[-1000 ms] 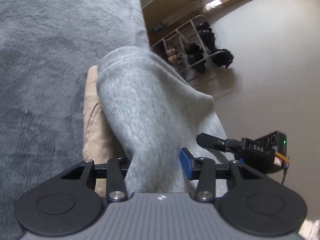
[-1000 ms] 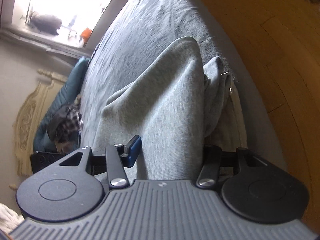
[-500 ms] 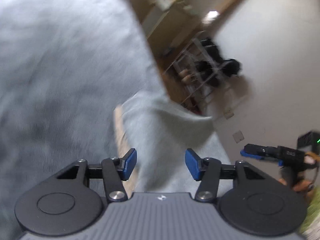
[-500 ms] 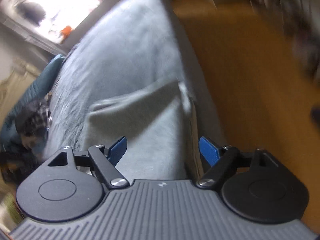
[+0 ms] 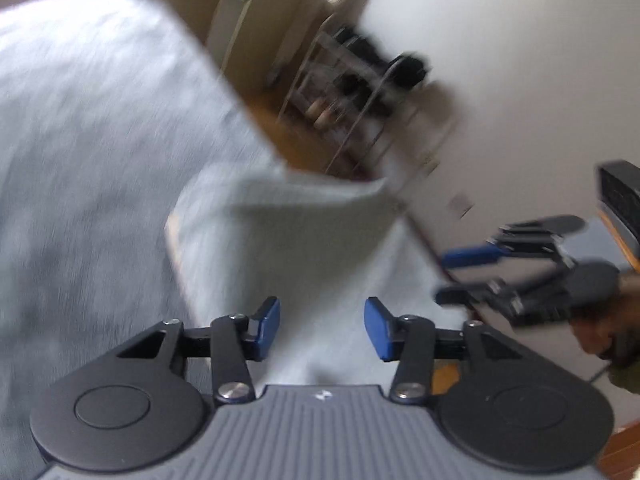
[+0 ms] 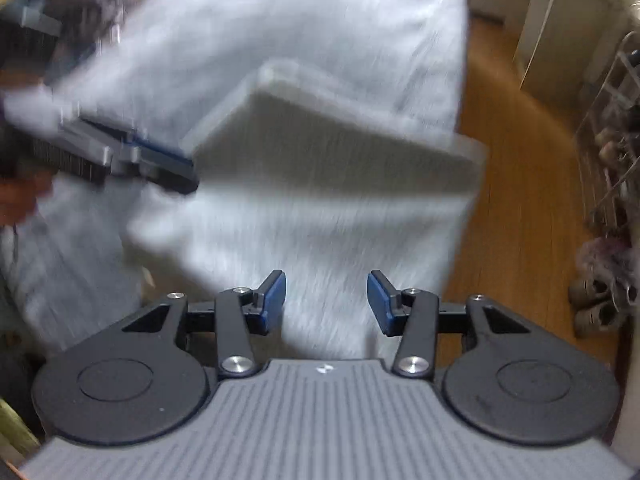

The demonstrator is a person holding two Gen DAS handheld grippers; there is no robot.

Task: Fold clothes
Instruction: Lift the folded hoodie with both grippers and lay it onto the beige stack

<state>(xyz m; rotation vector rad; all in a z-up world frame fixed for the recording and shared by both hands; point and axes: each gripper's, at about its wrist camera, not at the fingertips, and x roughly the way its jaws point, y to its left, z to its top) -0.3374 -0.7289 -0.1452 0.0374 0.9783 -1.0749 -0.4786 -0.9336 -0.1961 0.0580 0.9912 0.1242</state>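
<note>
The grey bed carries the folded grey garment near its edge, long axis across both views. It lies ahead of both grippers. The left gripper and right gripper have fingers spread, holding nothing; neither seems clearly nearer.

Both grippers are letting go of the grey garment now. A second ago the left gripper and the right gripper were each clamped on a bunched fold of it, held up off the bed. Now their blue pads are spread with nothing between them, and they're pulling back and up, so the garment is lying flat as a folded rectangle on the bed, farther away in both views.
</note>
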